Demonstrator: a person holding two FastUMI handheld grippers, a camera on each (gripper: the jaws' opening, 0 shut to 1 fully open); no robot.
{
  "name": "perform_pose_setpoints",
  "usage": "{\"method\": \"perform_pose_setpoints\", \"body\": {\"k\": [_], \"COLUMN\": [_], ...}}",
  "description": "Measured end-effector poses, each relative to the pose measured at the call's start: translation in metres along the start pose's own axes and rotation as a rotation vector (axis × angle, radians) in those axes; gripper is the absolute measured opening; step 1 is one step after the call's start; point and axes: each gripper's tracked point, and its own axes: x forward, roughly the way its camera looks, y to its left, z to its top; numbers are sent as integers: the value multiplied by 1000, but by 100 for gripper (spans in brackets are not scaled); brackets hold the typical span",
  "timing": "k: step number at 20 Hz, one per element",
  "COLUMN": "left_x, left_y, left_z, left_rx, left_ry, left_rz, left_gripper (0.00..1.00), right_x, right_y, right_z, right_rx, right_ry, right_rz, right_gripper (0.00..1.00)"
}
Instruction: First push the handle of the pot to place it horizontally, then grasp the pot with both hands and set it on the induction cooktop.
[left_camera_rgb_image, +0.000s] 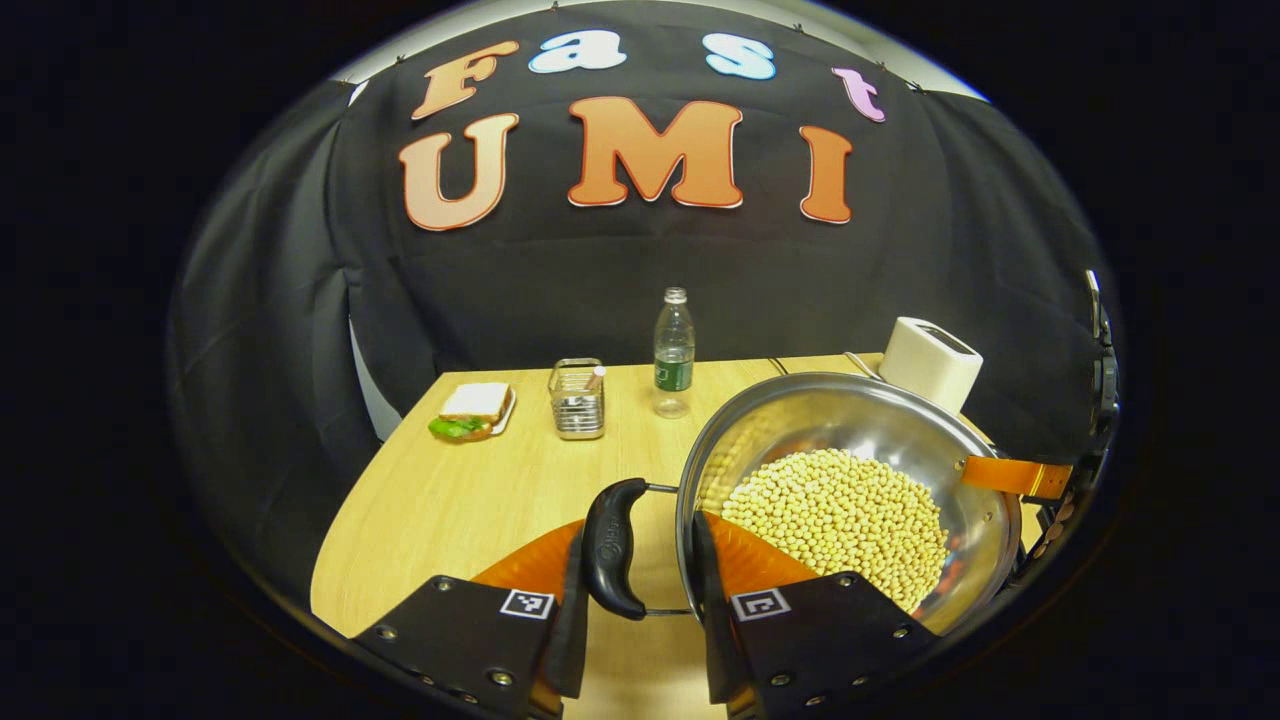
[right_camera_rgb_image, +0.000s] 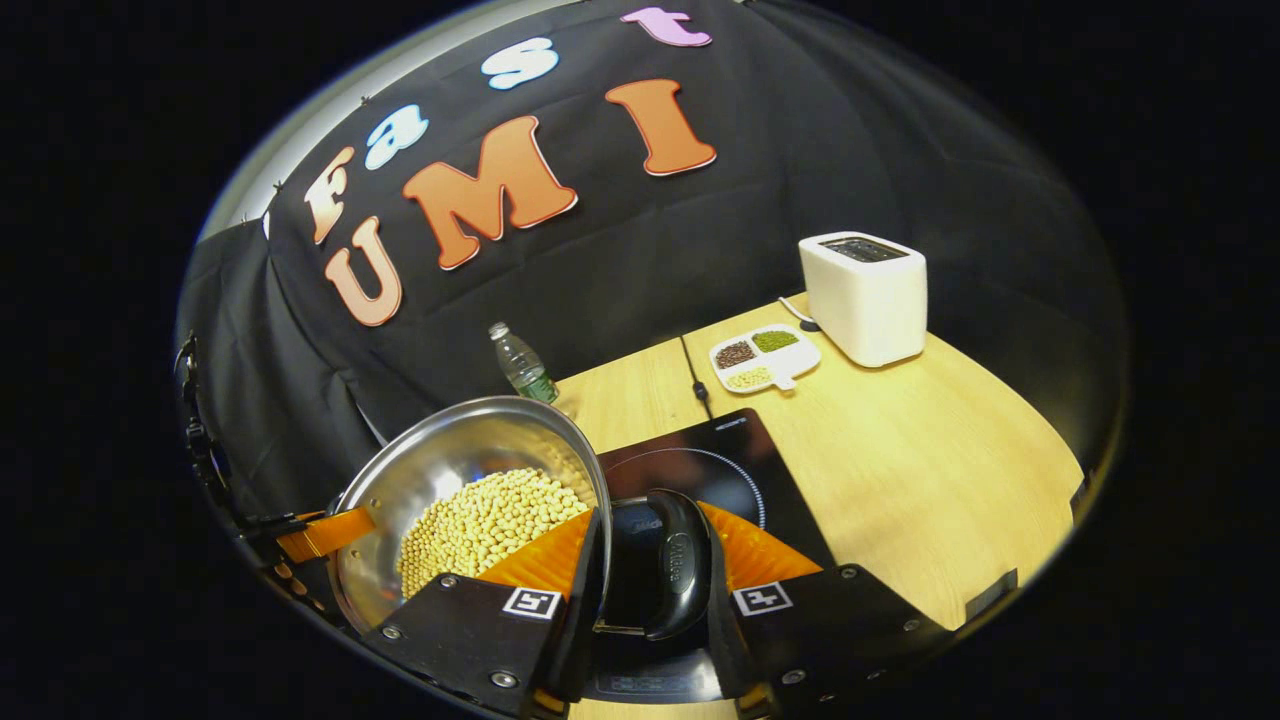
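Now two tools (left_camera_rgb_image: 637, 600) (right_camera_rgb_image: 655, 600) flank one pot's (left_camera_rgb_image: 860, 420) two handles (left_camera_rgb_image: 612, 548) (right_camera_rgb_image: 675, 578).

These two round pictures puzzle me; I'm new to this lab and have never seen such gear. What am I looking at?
Each picture comes from a camera riding on a hand-held two-finger gripper, looking forward along its fingers. In the left gripper view, the left gripper closes around one black handle of a steel pot full of pale beans. In the right gripper view, the right gripper grips the opposite handle above a black induction cooktop. The wooden table also holds a sandwich plate, a wire holder, a water bottle, a white toaster and a divided dish.
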Motion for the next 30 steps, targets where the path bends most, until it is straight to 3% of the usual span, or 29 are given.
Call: {"method": "perform_pose_setpoints", "body": {"k": [1,2,10,11,12,15,16,17,19,30], "left_x": [2,5,29,34,38,47,51,56,64,80], "left_y": [-8,-16,-60,-65,-70,-85,-90,-94,-102,-113], "left_z": [1,1,-11,-13,-16,-24,-25,-24,-29,-56], "left_rx": [2,1,6,6,7,-9,-7,3,20,-19], "left_ry": [0,1,38,43,46,68,75,78,84,136], "left_rz": [-4,-9,-35,-40,-45,-62,-67,-69,-72,-115], "left_gripper": [49,49,49,49,49,47,49,49,49,51], "right_x": [0,0,8,10,12,19,20,22,26,37], "right_y": [-6,-12,-58,-63,-71,-83,-89,-93,-102,-116], "right_z": [2,4,7,8,9,8,7,7,5,-4], "right_rx": [2,4,11,13,13,14,11,10,18,-17], "right_ry": [1,3,27,29,30,42,46,48,57,90], "right_rz": [-5,-9,-48,-55,-61,-73,-77,-81,-87,-94], "right_gripper": [43,48,48,43,48,48,43,48,48,47]}}
